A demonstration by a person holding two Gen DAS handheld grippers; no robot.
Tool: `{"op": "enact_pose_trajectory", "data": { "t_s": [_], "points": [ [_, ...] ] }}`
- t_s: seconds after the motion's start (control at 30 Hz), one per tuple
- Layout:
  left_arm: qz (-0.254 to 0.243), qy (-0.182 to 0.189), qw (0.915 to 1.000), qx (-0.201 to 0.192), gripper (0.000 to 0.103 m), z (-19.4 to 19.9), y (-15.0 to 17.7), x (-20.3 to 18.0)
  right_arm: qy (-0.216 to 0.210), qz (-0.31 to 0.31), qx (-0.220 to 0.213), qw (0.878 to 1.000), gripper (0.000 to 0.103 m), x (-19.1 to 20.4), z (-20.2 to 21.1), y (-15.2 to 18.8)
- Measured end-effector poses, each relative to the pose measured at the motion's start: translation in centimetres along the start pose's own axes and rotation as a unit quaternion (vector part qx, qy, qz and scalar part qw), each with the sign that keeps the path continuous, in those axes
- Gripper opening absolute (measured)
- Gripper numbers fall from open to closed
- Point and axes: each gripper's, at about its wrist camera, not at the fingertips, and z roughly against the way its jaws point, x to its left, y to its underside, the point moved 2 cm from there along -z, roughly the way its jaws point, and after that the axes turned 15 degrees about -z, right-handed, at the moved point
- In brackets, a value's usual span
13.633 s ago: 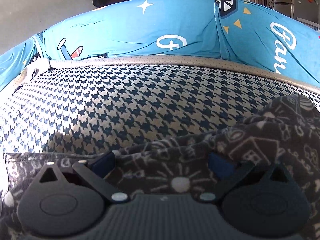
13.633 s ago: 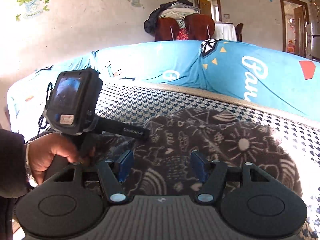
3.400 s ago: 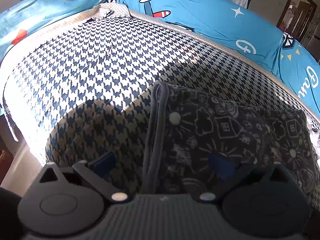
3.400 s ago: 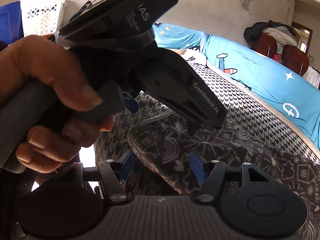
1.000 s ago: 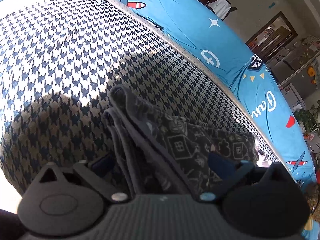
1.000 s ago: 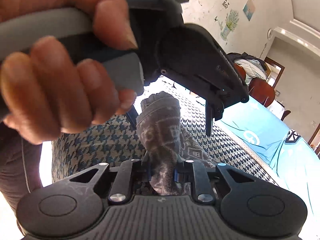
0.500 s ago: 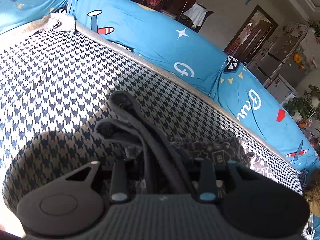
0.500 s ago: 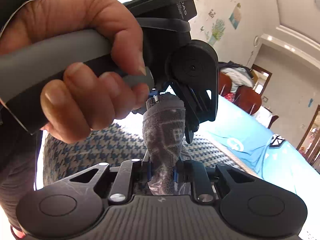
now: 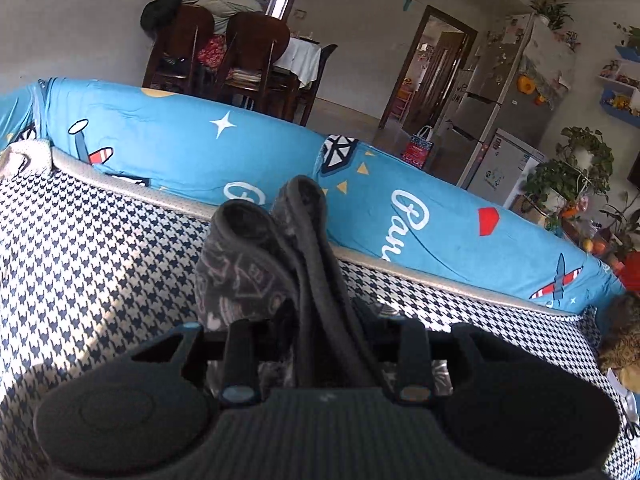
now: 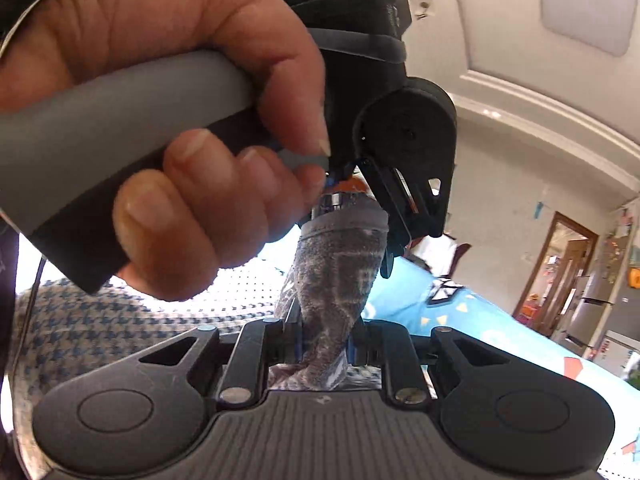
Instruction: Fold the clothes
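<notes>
The dark grey garment with white doodle print [image 9: 256, 264] is bunched into thick folds that rise up between my left gripper's fingers. My left gripper [image 9: 320, 320] is shut on those folds, above the houndstooth seat cushion [image 9: 80, 264]. In the right wrist view the same garment [image 10: 340, 272] stands as a twisted column, and my right gripper [image 10: 324, 344] is shut on its lower part. Just above, a person's hand [image 10: 160, 120] holds the left gripper's body [image 10: 400, 140], whose tip pinches the garment's top end. The rest of the garment is hidden below the grippers.
A blue printed cover [image 9: 400, 220] lines the sofa's back and arm around the cushion. Behind it are wooden chairs piled with clothes [image 9: 216, 32], a doorway [image 9: 432, 72], a fridge [image 9: 508, 120] and potted plants [image 9: 576, 168]. A brown patterned item [image 9: 620, 344] lies at the cushion's right end.
My left gripper has gone from open around the folded edge to shut on it, and has lifted it off the cushion. The right gripper, still shut on the garment, has risen too.
</notes>
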Motion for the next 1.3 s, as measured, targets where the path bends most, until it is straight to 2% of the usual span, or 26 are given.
{"op": "enact_pose_trajectory", "data": {
  "t_s": [0.23,0.37,0.57,0.77,0.93,1.1,1.17,1.27,1.3],
  "points": [
    [-0.057,0.031,0.9979,0.000,0.030,-3.0,-2.3,-7.2,0.059,-0.040,0.002,0.997,0.019,-4.8,-0.2,0.8],
    [-0.078,0.057,0.9953,0.007,0.030,-5.5,-2.9,-11.2,0.100,-0.042,0.005,0.994,0.018,-6.9,-0.7,1.3],
    [-0.109,0.089,0.9897,0.027,0.030,-10.0,-1.9,-15.4,0.143,-0.071,0.035,0.987,0.018,-9.9,-1.8,3.0],
    [-0.128,0.099,0.9852,0.057,0.032,-14.0,0.0,-17.0,0.157,-0.108,0.073,0.979,0.018,-10.9,-0.7,5.0],
    [-0.120,0.112,0.9836,0.075,0.040,-15.4,0.6,-17.5,0.171,-0.134,0.096,0.971,0.018,-11.8,0.5,7.2],
    [-0.115,0.116,0.9844,0.065,0.058,-14.9,0.2,-17.4,0.184,-0.190,0.129,0.956,0.018,-12.1,1.1,8.2],
    [-0.117,0.114,0.9848,0.059,0.061,-14.3,-0.1,-17.2,0.189,-0.213,0.136,0.949,0.018,-12.5,1.3,8.7],
    [-0.125,0.106,0.9852,0.050,0.065,-13.3,-0.3,-16.6,0.200,-0.242,0.138,0.939,0.025,-12.9,2.0,8.8],
    [-0.125,0.102,0.9857,0.048,0.066,-12.9,-0.3,-16.1,0.206,-0.248,0.137,0.937,0.034,-13.0,2.3,8.7]
  ]
}}
